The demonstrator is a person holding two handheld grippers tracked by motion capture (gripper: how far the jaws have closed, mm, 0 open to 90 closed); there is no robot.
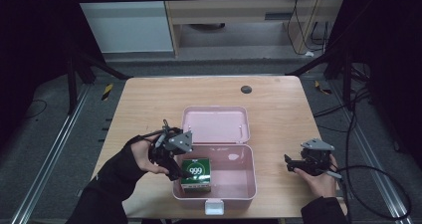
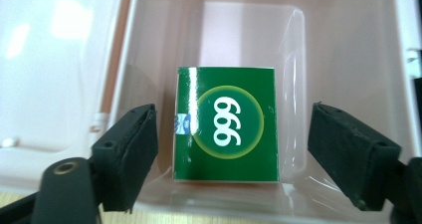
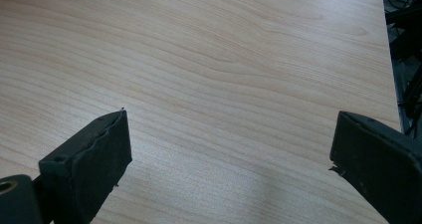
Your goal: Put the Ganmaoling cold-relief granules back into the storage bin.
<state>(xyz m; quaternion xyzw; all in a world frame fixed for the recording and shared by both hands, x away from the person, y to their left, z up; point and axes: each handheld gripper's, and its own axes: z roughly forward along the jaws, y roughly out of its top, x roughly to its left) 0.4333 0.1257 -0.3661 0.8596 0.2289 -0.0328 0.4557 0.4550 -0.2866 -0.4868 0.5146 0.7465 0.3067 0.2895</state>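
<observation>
- Table (image 1: 278,104): a light wooden top, seen from above in the high view; a small dark round disc (image 1: 246,89) sits near its far edge, well apart from everything else.
- Pink plastic box (image 1: 246,184): it stands at the near middle of the table, with its hinged lid (image 1: 215,124) laid flat open on the far side and a white latch (image 1: 214,207) on its near wall.
- Green carton (image 1: 195,174): a small box printed with "999" in white inside a yellow-green ring, lying inside the pink box at its left end, close to the left wall. In the left gripper view the carton (image 2: 226,123) rests on the box floor with its printed face up.
- My left gripper (image 1: 175,170): held at the left rim of the pink box and pointing in over it. In the left gripper view my jaws stand spread, one on each side of the carton and clear of it, so the grip is released and nothing is held.
- My right gripper (image 1: 290,163): held low over the table to the right of the pink box, well apart from it. In the right gripper view my jaws stand wide apart over bare wood grain (image 3: 224,84), grasping nothing.
- My hands: the left wears a dark sleeve and fingerless glove; a black cable (image 1: 378,176) trails from the right gripper off the table's right side.
</observation>
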